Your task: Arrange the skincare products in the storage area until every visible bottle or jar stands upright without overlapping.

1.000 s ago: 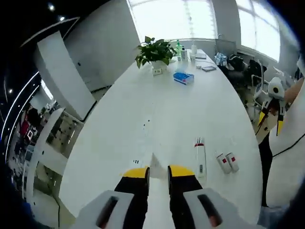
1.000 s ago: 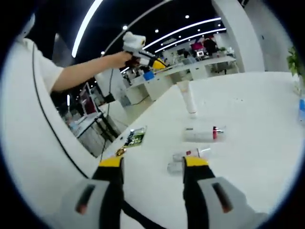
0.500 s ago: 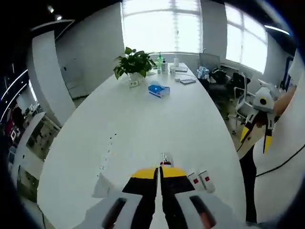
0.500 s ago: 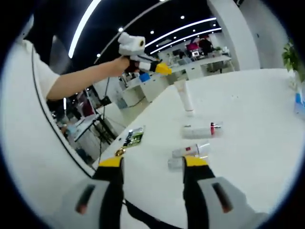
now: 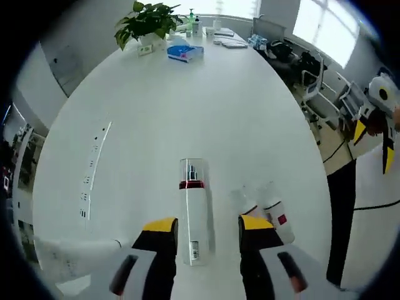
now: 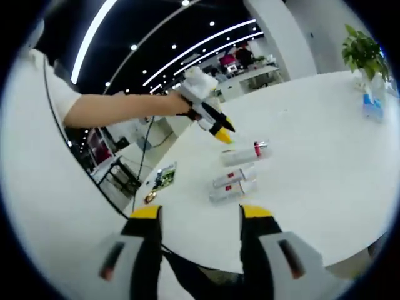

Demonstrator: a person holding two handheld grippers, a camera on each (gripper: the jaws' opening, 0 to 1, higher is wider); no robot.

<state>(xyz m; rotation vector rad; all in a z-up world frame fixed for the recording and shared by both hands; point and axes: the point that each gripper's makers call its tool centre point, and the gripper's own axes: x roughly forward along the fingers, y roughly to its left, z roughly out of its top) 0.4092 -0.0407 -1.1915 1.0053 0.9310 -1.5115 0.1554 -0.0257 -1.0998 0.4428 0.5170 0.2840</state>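
A white bottle (image 5: 192, 215) with a clear cap and a red band lies flat on the white table (image 5: 187, 112), between the open jaws of my left gripper (image 5: 208, 224). Two small bottles (image 5: 275, 212) with red labels lie side by side just right of it. A white tube (image 5: 72, 251) shows at the lower left. In the right gripper view, my left gripper (image 6: 222, 132) hangs over the long bottle (image 6: 240, 154), with the two small bottles (image 6: 228, 183) nearer. My right gripper (image 6: 201, 212) is open, holds nothing, and stays back from the table's edge.
A potted plant (image 5: 147, 19) and a blue box (image 5: 185, 52) stand at the table's far end with a few small items. A green packet (image 6: 164, 177) lies near the table's edge. Chairs (image 5: 312, 81) line the right side. A person's arm (image 6: 119, 109) reaches over the table.
My left gripper has gone from shut to open and has come down over the long bottle, which now lies between its jaws. The right gripper stays open.
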